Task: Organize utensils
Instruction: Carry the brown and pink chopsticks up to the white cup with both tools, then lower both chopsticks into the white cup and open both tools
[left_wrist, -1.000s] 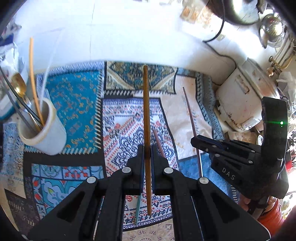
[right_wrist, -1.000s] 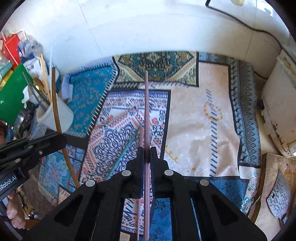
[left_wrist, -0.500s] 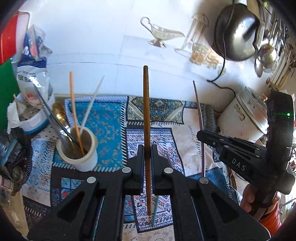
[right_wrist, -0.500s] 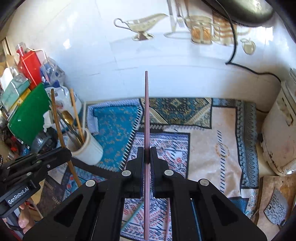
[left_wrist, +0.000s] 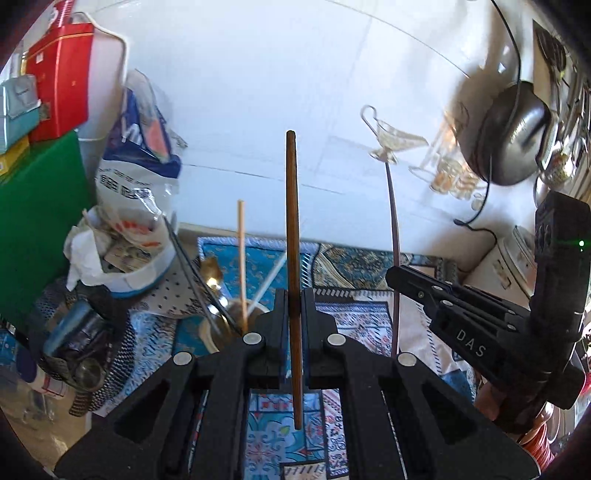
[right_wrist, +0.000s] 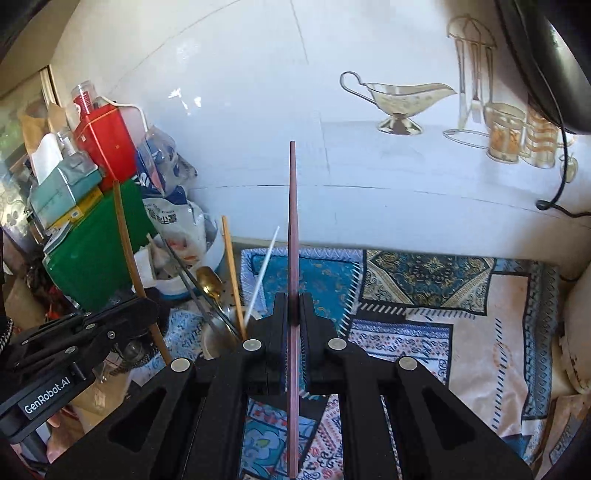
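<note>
My left gripper (left_wrist: 293, 314) is shut on a brown wooden chopstick (left_wrist: 291, 221) that stands upright between its pads. My right gripper (right_wrist: 293, 317) is shut on a purplish chopstick (right_wrist: 292, 229), also upright. Each view shows the other gripper: the right one (left_wrist: 397, 273) at the right with its purplish chopstick (left_wrist: 393, 240), the left one (right_wrist: 147, 306) at the left with its brown chopstick (right_wrist: 129, 251). A cream utensil cup (left_wrist: 212, 334) (right_wrist: 212, 341) sits just left of and below both grippers, holding a light chopstick (left_wrist: 242, 258), a white stick, a gold spoon (right_wrist: 208, 280) and metal utensils.
A patterned patchwork cloth (right_wrist: 424, 325) covers the counter. Clutter fills the left: a green board (left_wrist: 33, 229), a red tin (left_wrist: 61, 74), a plastic bag (left_wrist: 136, 177) and a white tub (left_wrist: 136, 273). A white appliance (left_wrist: 506, 266) stands at the right. A tiled wall lies behind.
Both grippers have risen and tilted up, each carrying its chopstick off the cloth. The utensil cup has come from the far left to just beside the jaws, and more wall shows.
</note>
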